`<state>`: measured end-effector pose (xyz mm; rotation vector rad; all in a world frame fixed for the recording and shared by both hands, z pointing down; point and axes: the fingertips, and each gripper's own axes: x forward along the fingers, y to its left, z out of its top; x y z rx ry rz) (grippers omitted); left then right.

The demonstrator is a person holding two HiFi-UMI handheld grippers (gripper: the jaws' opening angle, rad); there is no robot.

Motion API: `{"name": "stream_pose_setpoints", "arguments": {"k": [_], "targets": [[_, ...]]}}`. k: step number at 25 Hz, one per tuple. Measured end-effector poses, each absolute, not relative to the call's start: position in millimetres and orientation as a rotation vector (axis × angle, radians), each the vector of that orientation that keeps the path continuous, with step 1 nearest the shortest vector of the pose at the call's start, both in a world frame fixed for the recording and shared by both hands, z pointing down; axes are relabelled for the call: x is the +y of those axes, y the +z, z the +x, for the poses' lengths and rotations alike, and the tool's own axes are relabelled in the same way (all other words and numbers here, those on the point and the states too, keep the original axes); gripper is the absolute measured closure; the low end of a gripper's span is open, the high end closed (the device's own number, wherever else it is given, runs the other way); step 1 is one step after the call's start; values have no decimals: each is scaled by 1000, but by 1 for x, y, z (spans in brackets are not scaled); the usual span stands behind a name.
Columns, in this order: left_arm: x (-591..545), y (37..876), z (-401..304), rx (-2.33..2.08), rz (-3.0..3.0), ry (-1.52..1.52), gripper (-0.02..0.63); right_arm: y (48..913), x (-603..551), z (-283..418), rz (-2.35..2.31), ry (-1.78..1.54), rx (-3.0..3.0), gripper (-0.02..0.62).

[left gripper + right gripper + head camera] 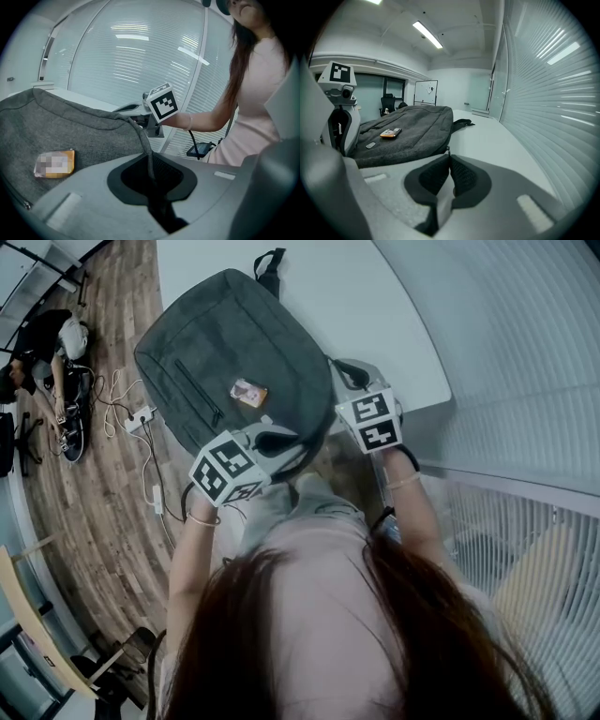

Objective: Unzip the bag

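Observation:
A dark grey backpack (234,352) lies flat on the white table (319,296), with an orange label (248,393) on its front. My left gripper (274,440) is at the bag's near edge. Seen in the left gripper view, this gripper (151,164) is shut on a raised grey fabric edge (140,136) of the bag. My right gripper (352,377) is at the bag's near right corner. Along its own jaws, the right gripper (449,157) is shut with the small metal zipper pull (448,149) at its tips. The backpack (403,129) stretches away to the left.
The bag's top handle (269,263) points to the table's far side. A glass wall with blinds (525,352) runs along the right. On the wooden floor to the left lie cables and a power strip (141,416), beyond which a person (47,348) sits.

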<state>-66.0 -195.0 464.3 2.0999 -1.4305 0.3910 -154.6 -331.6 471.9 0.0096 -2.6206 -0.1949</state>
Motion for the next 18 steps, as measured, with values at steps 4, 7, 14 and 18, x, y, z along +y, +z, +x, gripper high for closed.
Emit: {"name": "stream_pose_setpoints", "arguments": {"k": [4, 7, 14, 18], "targets": [[-196, 464, -66, -1434, 2102, 389, 566, 472, -335, -162, -21, -208, -2621, 583], [-196, 464, -66, -1433, 2103, 387, 566, 472, -337, -167, -41, -215, -2621, 583], [-199, 469, -70, -1437, 2102, 384, 566, 478, -343, -182, -95, -234, -2632, 583], [-199, 469, -70, -1440, 2102, 386, 566, 475, -343, -189, -134, -245, -2627, 583]]}}
